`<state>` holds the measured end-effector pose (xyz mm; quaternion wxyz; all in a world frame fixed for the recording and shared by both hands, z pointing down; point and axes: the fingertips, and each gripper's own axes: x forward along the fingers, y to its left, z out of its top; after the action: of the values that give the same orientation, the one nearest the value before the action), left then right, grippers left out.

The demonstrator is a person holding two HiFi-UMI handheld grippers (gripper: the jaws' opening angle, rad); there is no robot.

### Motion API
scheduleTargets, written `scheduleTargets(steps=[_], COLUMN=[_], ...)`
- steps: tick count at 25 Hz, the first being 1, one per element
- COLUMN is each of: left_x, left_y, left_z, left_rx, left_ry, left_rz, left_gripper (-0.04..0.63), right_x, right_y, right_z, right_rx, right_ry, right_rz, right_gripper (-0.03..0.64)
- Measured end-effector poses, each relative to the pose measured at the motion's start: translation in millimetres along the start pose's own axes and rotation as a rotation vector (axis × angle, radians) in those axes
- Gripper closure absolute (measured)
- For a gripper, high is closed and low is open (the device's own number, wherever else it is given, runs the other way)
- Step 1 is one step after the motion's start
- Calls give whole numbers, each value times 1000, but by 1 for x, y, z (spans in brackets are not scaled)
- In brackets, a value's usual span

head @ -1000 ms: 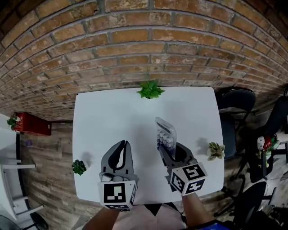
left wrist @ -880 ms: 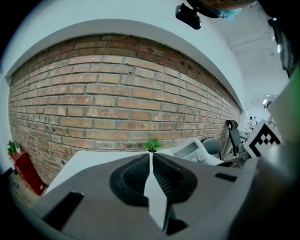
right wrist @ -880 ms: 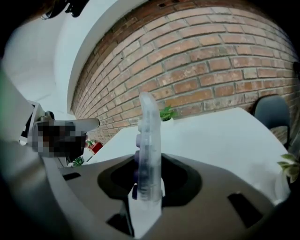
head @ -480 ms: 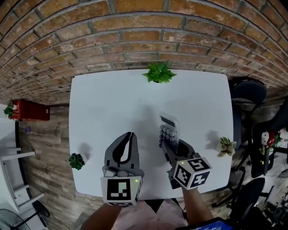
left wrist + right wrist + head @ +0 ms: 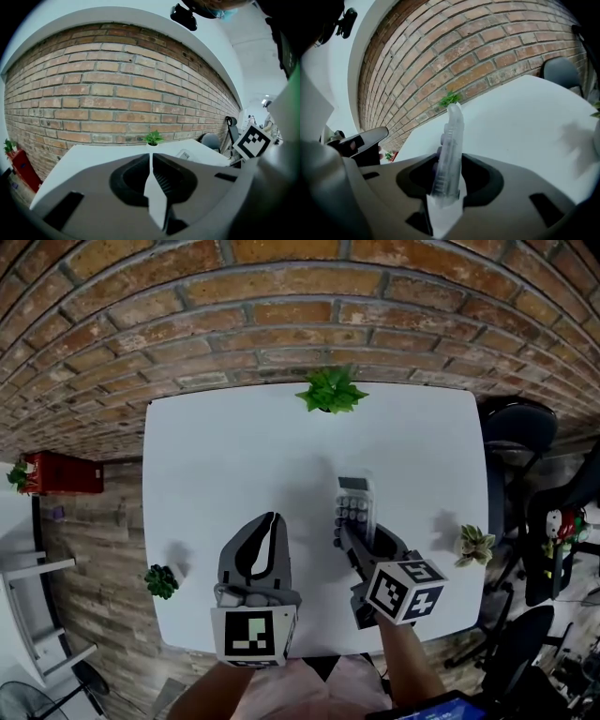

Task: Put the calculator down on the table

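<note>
The calculator (image 5: 353, 511), pale with round keys and a small screen at its far end, lies low over the white table (image 5: 225, 456), right of the middle. Its near end sits between the jaws of my right gripper (image 5: 357, 542). Those jaws are opening, and the pads still touch it. In the right gripper view the calculator (image 5: 450, 145) shows edge-on, running away from the right gripper (image 5: 449, 164). My left gripper (image 5: 271, 522) hovers beside it on the left, shut and holding nothing. In the left gripper view its tips (image 5: 151, 157) meet.
A green potted plant (image 5: 330, 390) stands at the table's far edge, a small one (image 5: 161, 581) at the near left, another (image 5: 473, 545) at the right edge. Dark chairs (image 5: 511, 442) stand to the right, a red cabinet (image 5: 58, 472) to the left, a brick wall behind.
Both grippers have sunk toward the table. The right one has rolled, and the calculator has gone from tilted up to nearly flat over the tabletop.
</note>
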<state>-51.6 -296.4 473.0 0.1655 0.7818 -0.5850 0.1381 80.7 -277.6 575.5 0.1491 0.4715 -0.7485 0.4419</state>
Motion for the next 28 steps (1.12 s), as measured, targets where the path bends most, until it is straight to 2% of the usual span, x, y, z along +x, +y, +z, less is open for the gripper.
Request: scheduleTargets(steps=[5,12,16,20,22,25,28], left_x=[3,8,7,0,-4,-11,-21], left_y=[0,-2,-6,-11,-14,-21,-24], left_z=[5,2,4,0,3,9,10], left_rx=[-10,-9,-6,39,39,21,41], left_ry=[-16,-1,-12,1,-9,-26,-33], left_rz=[1,-7,-8,-12,-9,-1,7], left_gripper=[571,571,571,571,571,571,571], right_x=[2,-1,-5,-11,-16,-26,-37], right_y=[-3,-13,-21,-31,-36,-44,-39], right_z=[0,-7,-8,-15,-17,-16,-7], right_rx=[-17,-76,-126,-175,-229,-374,-421], right_ry=[16,68,80,110,133,163,120], right_rz=[-13,-55,-99,-146,-185,-273,-286], right_gripper=[446,391,336,256,244,225,244])
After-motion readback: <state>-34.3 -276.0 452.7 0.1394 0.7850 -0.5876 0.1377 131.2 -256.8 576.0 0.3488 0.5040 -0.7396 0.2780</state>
